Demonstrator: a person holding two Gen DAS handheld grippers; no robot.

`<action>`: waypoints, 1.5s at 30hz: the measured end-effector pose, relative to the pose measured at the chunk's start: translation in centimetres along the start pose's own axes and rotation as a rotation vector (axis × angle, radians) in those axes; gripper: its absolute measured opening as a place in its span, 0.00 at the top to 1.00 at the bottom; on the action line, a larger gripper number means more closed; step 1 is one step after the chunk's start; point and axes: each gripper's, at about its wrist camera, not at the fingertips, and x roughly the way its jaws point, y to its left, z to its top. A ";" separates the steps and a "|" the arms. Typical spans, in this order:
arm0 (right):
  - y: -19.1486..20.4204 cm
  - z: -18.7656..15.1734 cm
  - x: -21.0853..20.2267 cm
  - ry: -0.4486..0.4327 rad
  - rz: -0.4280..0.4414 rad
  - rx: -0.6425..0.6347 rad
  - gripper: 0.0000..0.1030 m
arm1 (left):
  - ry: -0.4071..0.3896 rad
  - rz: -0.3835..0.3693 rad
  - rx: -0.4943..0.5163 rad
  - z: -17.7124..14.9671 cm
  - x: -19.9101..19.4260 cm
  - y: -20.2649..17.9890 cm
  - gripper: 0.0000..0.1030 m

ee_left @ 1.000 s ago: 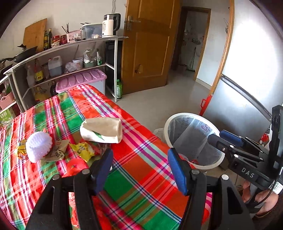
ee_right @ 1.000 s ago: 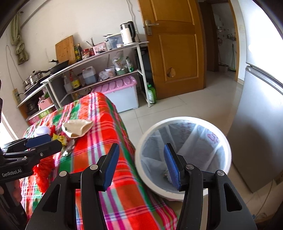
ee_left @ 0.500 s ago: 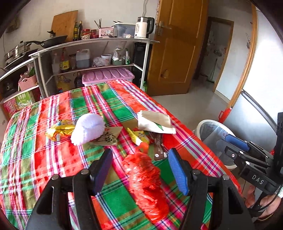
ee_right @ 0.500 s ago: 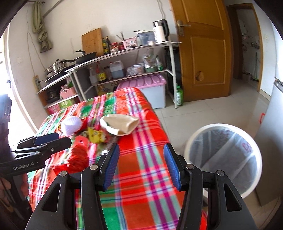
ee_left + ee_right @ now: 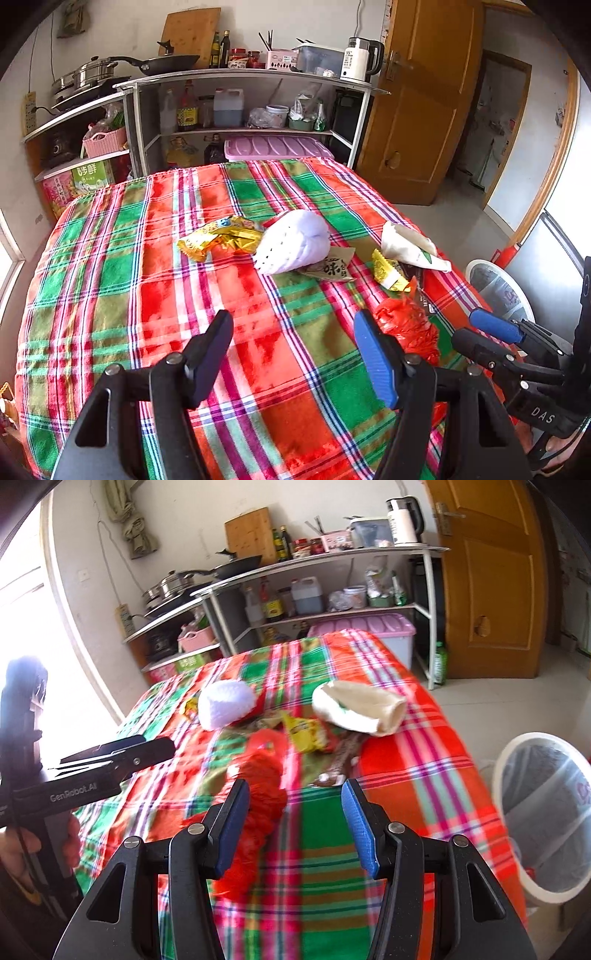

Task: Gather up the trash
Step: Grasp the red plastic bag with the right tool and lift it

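Note:
Trash lies on the red-green plaid table (image 5: 147, 258): a crumpled red plastic bag (image 5: 404, 325) (image 5: 262, 786), a white foam net (image 5: 293, 240) (image 5: 225, 703), a gold wrapper (image 5: 218, 242), a small yellow wrapper (image 5: 388, 271) (image 5: 304, 731), a beige paper bag (image 5: 410, 245) (image 5: 360, 707) and a brown wrapper (image 5: 332, 266). My left gripper (image 5: 291, 321) hangs open over bare cloth, with the red bag just right of its blue pad. My right gripper (image 5: 294, 788) is open and empty, the red bag at its left finger. A white bin (image 5: 498, 775) (image 5: 476, 264) with a clear liner stands right of the table.
Metal shelves (image 5: 240, 79) with pans, bottles and a kettle line the far wall. A pink-lidded box (image 5: 277, 147) sits behind the table. A wooden door (image 5: 424, 110) is at the far right, with tiled floor in front of it. Each view shows the other gripper at its edge.
Both views have swung left, away from the bin and onto the table. The trash pile now lies ahead of both grippers. Both stay open and empty.

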 end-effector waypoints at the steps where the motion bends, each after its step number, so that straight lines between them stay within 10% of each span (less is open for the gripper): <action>1: 0.5 -0.1 0.4 0.008 0.010 -0.008 0.48 | 0.000 0.004 -0.004 -0.1 0.0 0.4 0.32; 23: 5.7 -1.2 6.3 0.172 0.032 -0.117 0.41 | 0.019 0.001 -0.032 -0.2 0.8 3.1 0.29; 45: 3.1 0.3 4.2 0.093 -0.010 -0.069 0.55 | 0.024 -0.025 0.059 2.8 3.2 2.1 0.26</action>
